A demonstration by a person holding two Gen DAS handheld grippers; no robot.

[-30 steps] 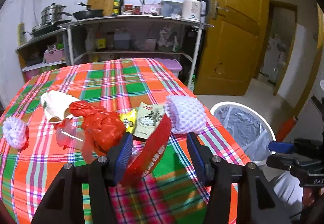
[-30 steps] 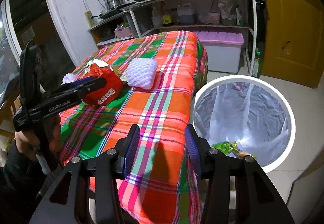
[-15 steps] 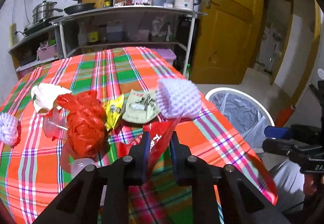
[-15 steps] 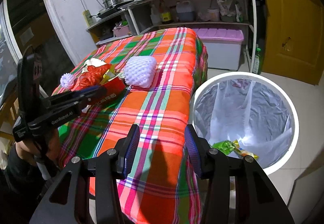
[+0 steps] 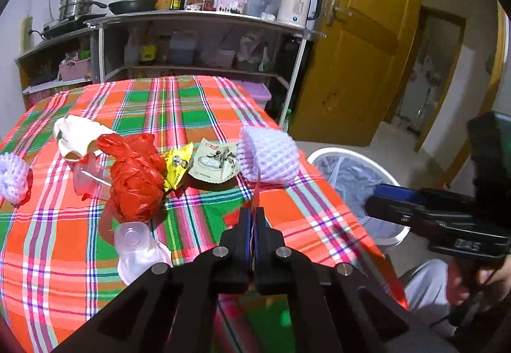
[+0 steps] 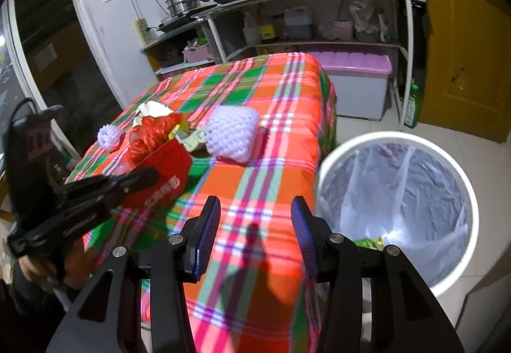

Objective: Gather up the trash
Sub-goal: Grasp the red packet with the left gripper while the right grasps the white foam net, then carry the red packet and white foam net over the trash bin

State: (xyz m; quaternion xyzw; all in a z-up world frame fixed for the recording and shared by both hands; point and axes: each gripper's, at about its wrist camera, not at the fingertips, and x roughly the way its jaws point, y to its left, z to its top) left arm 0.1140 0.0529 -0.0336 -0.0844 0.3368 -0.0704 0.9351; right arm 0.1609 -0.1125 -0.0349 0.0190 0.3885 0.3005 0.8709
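Observation:
My left gripper [image 5: 255, 217] is shut on a flat red wrapper [image 6: 166, 176], held edge-on just above the plaid table [image 5: 179, 104]. The right wrist view shows that gripper [image 6: 140, 177] with the wrapper. On the table lie a red plastic bag [image 5: 137, 177], a white foam net [image 5: 270, 153], a yellow wrapper [image 5: 177, 163], a pale green packet [image 5: 215, 160], a clear cup [image 5: 137, 244] and white paper [image 5: 78, 134]. My right gripper [image 6: 255, 231] is open and empty over the table's near corner, beside the white bin [image 6: 460, 180].
The lined white bin [image 5: 351, 161] stands on the floor right of the table and holds a green-yellow wrapper [image 6: 370, 243]. A small foam net [image 5: 12, 176] lies at the table's left edge. Kitchen shelves [image 5: 198, 43] and a yellow door [image 5: 361, 43] stand behind.
My left gripper has closed from wide open onto the red wrapper and lifted it slightly. My right gripper has stayed open, drifting a little.

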